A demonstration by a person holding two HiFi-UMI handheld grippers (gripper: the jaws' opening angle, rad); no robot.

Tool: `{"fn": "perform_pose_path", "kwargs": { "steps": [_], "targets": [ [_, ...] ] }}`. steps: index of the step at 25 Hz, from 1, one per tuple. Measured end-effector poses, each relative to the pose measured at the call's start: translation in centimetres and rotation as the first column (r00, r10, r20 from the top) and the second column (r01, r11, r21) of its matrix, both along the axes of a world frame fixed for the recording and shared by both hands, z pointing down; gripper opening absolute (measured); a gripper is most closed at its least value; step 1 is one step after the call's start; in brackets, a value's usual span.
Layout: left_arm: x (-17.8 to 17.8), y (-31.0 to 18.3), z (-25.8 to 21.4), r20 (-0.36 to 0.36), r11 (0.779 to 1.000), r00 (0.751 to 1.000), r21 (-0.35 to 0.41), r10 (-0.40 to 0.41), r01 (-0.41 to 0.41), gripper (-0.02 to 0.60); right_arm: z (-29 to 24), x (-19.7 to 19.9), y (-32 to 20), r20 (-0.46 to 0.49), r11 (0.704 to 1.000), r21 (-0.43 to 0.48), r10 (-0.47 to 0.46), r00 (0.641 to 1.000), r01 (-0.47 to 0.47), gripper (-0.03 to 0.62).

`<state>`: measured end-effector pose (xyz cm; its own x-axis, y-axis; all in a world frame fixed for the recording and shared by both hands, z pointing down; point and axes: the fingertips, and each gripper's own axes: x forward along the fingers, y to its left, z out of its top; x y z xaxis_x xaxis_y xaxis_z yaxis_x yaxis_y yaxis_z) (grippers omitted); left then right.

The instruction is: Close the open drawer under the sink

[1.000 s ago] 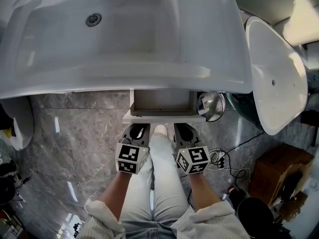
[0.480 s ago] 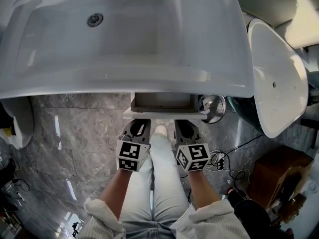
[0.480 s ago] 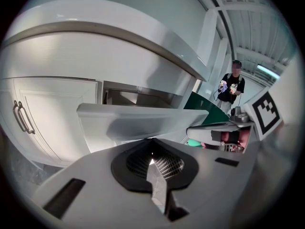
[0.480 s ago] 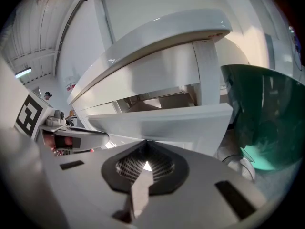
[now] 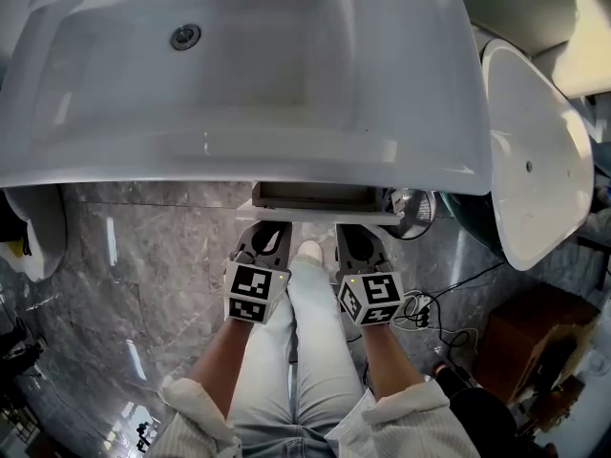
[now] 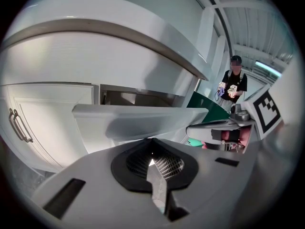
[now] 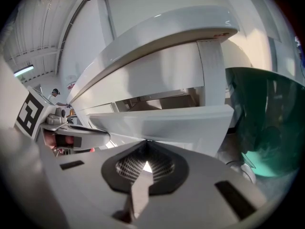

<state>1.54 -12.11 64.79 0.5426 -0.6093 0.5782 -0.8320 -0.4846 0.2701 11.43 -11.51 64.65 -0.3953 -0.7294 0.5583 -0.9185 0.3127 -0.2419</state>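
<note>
The white drawer (image 5: 320, 214) sticks out a short way from under the big white sink (image 5: 239, 74), with only a narrow strip of its grey inside showing. Both grippers press their tips against the drawer's front panel (image 6: 138, 120) (image 7: 186, 123). My left gripper (image 5: 270, 229) touches the left half, my right gripper (image 5: 350, 230) the right half. Each has its jaws shut with nothing held (image 6: 153, 141) (image 7: 145, 142). A trouser leg and shoe (image 5: 307, 251) lie between the two grippers.
A second white basin (image 5: 535, 151) leans at the right over a dark green tub (image 7: 267, 123). A cabinet door with a metal handle (image 6: 16, 125) stands left of the drawer. Cables (image 5: 430, 313) and a brown box (image 5: 520, 351) lie on the grey marble floor (image 5: 143, 256).
The drawer has slid further in under the sink, so less of its inside shows. Both grippers moved forward with it, staying against the front panel.
</note>
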Motion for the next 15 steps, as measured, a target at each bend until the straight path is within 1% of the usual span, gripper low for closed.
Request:
{"fn": "perform_pose_path", "kwargs": {
  "steps": [4, 10, 15],
  "targets": [
    [0.0, -1.0, 0.0, -0.006, 1.0, 1.0, -0.005, -0.006, 0.006, 0.015, -0.1, 0.0, -1.2, -0.007, 1.0, 0.011, -0.01, 1.0, 0.01, 0.009],
    [0.0, -2.5, 0.0, 0.016, 0.999, 1.0, 0.029, 0.014, -0.014, 0.015, -0.2, 0.1, -2.7, -0.022, 0.999, 0.029, -0.026, 0.999, 0.027, 0.009],
    [0.0, -4.0, -0.4, 0.022, 0.999, 1.0, 0.045, 0.009, -0.01, 0.015, -0.5, 0.1, -4.0, -0.024, 0.999, 0.042, -0.019, 1.0, 0.02, 0.009]
  ]
}}
